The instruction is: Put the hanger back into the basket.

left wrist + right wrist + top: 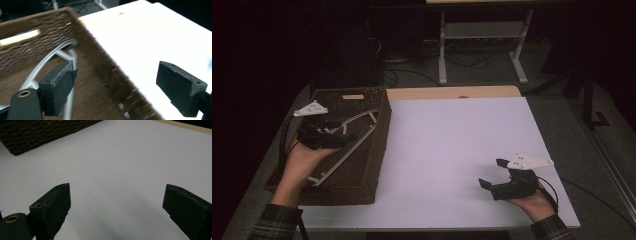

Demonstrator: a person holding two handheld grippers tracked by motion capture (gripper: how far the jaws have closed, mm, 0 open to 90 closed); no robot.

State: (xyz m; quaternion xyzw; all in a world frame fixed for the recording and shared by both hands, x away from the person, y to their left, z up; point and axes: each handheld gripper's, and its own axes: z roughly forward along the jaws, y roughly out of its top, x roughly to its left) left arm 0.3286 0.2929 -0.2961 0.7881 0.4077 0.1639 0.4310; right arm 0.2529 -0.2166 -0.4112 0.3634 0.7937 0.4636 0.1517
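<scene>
Basket point(362, 165) | left tabletop edge, white wire rack point(343, 150) lying inside | left gripper point(343, 139) above rack, fingers spread, nothing pinched | right gripper point(493, 173) idle, spread | risk: fingers snag basket wall, dragging it.

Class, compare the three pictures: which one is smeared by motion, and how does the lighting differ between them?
Left gripper view: the wicker basket rim is streaked with motion blur and the white table glares, overexposed. Right gripper view: sharp, evenly lit. High view: dim, with dark surroundings.
</scene>
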